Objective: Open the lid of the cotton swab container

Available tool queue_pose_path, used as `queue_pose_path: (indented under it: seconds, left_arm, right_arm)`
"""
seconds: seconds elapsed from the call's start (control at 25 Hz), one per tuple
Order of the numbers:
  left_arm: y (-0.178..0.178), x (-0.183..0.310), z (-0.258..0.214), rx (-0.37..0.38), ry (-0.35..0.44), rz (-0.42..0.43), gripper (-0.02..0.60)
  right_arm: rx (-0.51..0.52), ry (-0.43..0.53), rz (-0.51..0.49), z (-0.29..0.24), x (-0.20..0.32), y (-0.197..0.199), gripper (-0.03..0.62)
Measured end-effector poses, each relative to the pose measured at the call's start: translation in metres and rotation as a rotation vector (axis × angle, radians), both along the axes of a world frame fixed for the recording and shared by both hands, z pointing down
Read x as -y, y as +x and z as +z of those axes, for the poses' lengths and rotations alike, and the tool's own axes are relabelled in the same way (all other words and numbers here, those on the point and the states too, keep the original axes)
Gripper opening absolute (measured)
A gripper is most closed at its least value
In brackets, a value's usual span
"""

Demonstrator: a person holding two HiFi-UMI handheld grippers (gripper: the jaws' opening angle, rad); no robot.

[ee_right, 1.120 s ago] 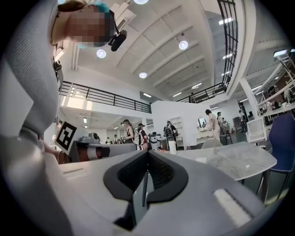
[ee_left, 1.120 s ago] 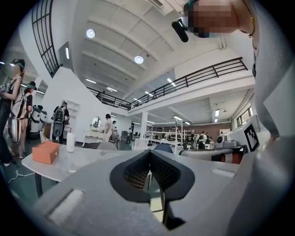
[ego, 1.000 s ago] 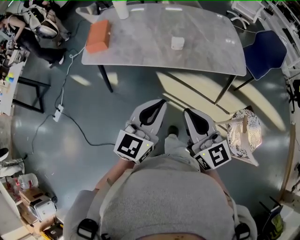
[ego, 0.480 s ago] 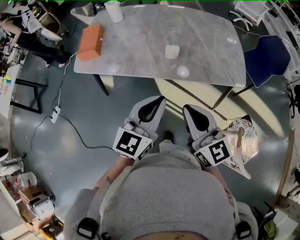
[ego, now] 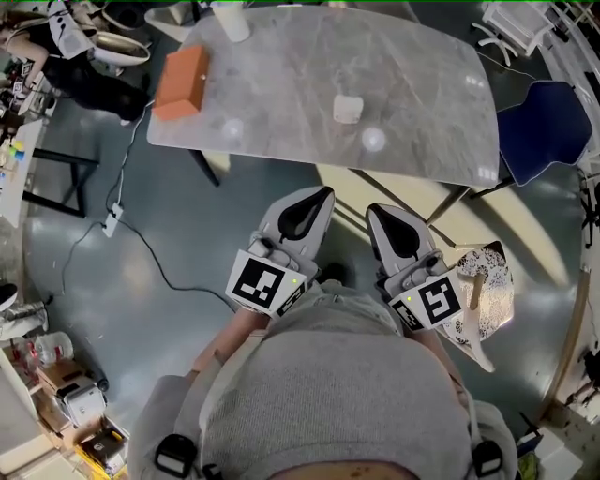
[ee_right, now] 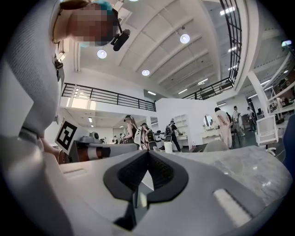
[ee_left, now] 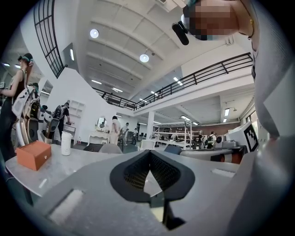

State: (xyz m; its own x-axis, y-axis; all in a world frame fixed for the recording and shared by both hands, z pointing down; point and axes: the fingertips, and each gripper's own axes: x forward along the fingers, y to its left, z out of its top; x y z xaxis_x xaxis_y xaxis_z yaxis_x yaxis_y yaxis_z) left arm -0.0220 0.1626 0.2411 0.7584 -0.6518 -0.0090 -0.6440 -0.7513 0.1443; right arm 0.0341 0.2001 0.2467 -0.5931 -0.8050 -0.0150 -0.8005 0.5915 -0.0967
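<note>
1. An orange box (ego: pixel 180 82) lies at the left end of the grey marble table (ego: pixel 422 103).
2. A white cup (ego: pixel 232 19) stands beyond it, at the far edge.
3. A blue chair (ego: pixel 539 127) stands right of the table.
4. A power strip (ego: pixel 114 222) lies on the floor, left.

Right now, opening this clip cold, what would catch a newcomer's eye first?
The left gripper and right gripper, both shut and empty, point side by side toward the marbled grey table from the middle of the head view. The table bears a small white container near its middle, an orange box at its left end and a white cup at the far left corner.
</note>
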Motion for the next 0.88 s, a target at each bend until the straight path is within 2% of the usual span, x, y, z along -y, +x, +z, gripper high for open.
queue_pose_path:
  seconds: [0.52,0.88]
  left_arm:
    - [0.0,0.0093,0.0024,0.014,-0.008,-0.001,-0.002]
    - [-0.0025,0.0076,0.0067,0.018,-0.022,-0.037,-0.002]
  right_arm:
    - [0.007,0.0,-0.016,-0.0016,0.008,-0.002,0.002]
    - [0.018,-0.025,-0.05,0.0055,0.0045,0.0007,0.002]
